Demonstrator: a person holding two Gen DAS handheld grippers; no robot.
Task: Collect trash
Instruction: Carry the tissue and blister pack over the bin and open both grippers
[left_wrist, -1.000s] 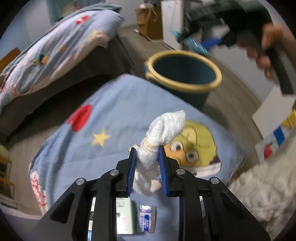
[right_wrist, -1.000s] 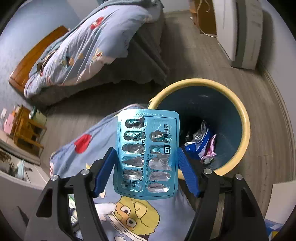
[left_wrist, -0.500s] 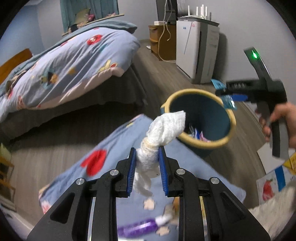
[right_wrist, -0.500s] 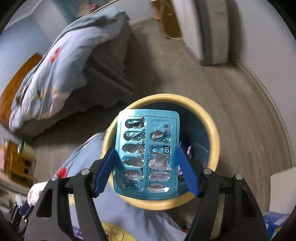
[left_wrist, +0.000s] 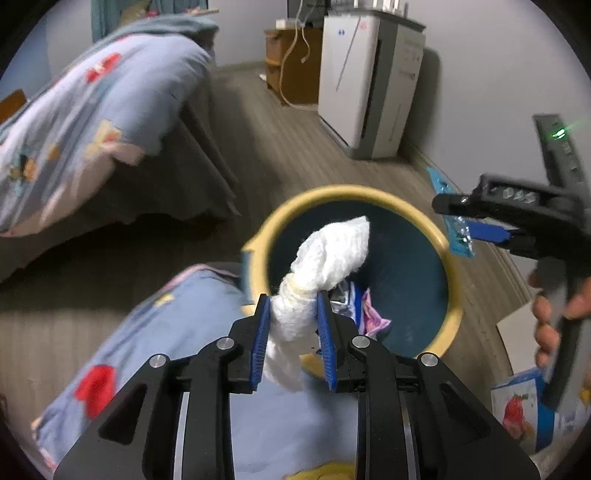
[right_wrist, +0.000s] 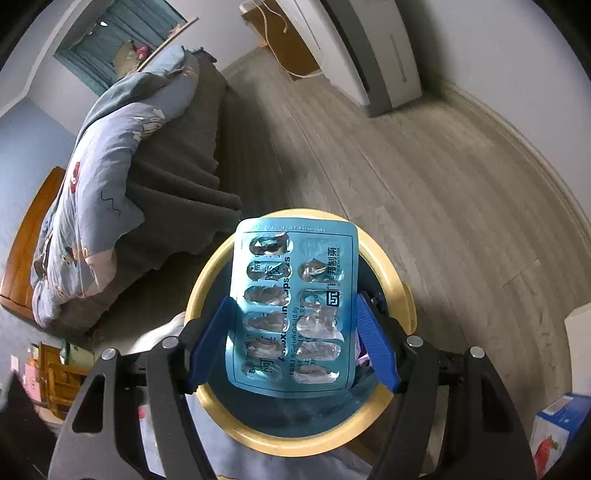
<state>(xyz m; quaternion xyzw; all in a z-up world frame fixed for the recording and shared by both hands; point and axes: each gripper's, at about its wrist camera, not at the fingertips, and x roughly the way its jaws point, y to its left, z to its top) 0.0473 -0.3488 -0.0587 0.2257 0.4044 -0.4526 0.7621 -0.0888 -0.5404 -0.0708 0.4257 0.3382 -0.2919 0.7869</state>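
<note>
Bedroom, wood floor (right_wrist: 424, 177). Bin (left_wrist: 456, 317) at 12 o'clock already held wrappers. Left gripper (left_wrist: 293, 325) pinched tissue wad (left_wrist: 325, 258), right gripper (right_wrist: 293, 341) clamped blister pack (right_wrist: 293, 306), both over bin; release left.

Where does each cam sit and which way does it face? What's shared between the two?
Left wrist: on the left hand-held gripper, looking forward and down at the trash bin; its fingers clamp a tissue wad; the right hand-held gripper and a hand show at right.
Right wrist: on the right hand-held gripper, looking down into the bin; its fingers hold an empty blister pack.
Shared: bin, bed, white appliance.
</note>
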